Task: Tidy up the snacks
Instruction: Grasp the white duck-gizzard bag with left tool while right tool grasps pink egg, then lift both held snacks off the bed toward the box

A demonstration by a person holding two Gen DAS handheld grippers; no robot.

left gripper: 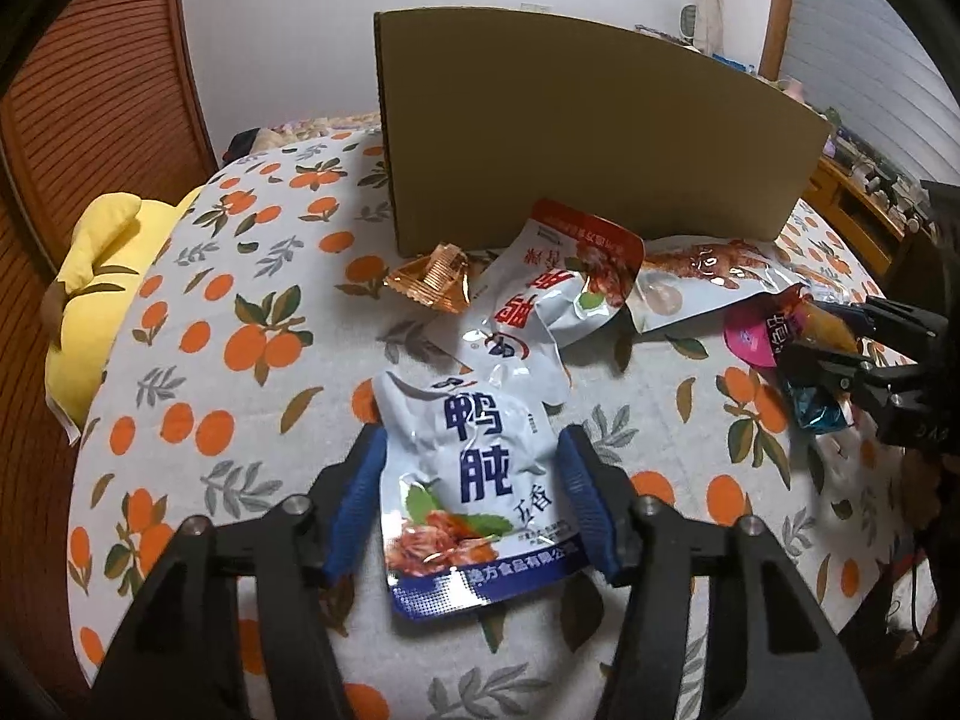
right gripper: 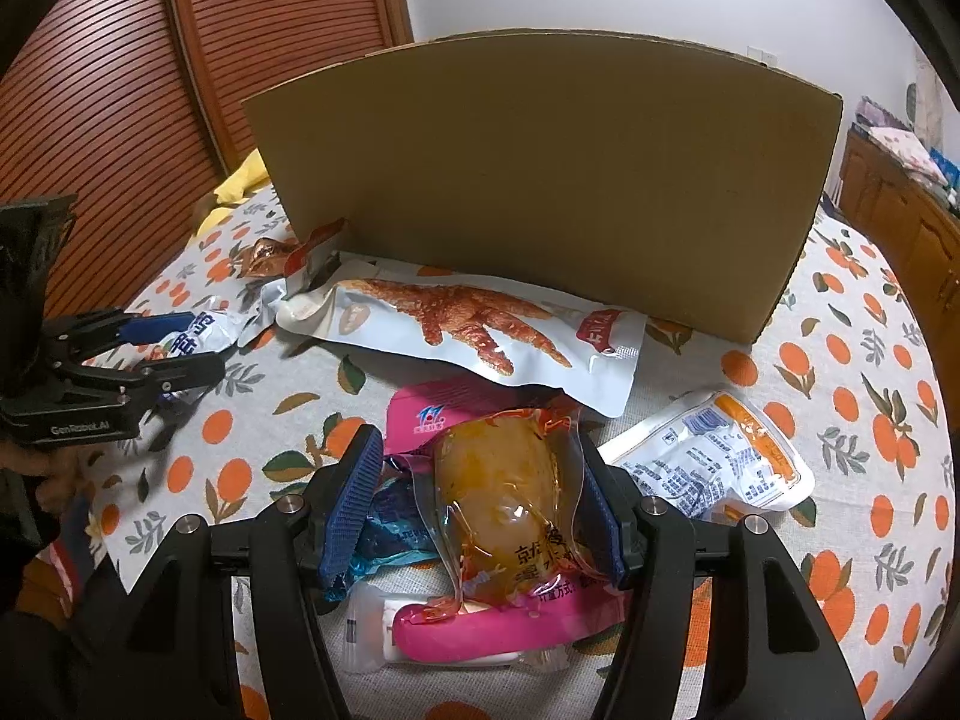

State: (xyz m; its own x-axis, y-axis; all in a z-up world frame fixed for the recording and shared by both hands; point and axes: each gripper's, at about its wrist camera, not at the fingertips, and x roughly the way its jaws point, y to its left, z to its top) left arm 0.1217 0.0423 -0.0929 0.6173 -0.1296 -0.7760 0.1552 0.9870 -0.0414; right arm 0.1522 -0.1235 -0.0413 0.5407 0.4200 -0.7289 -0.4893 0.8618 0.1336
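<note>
1. The left tool (left gripper: 471,501) tilts downward with its blue pads (left gripper: 359,504) set against the two side edges of one white-and-blue duck gizzard pouch (left gripper: 474,492), gripping it above the orange-print bedspread (left gripper: 240,312).
2. The right tool (right gripper: 483,507) tilts down likewise; its jaws close on one clear vacuum pack of orange-brown food (right gripper: 510,498), with the pack's edge against the right pad.
3. Under that pack lie one pink packet (right gripper: 480,639) and one blue wrapper (right gripper: 390,525).
4. Farther out lie one chicken-foot pouch (right gripper: 462,330), one white pouch with orange trim (right gripper: 714,459), one red-and-white pouch (left gripper: 558,288) and one small amber wrapper (left gripper: 435,282).
5. One cardboard box (right gripper: 540,180) stands towards the bed's far edge, the chicken-foot pouch just before it.
6. One yellow plush (left gripper: 102,288) rests at the bed's left edge.
</note>
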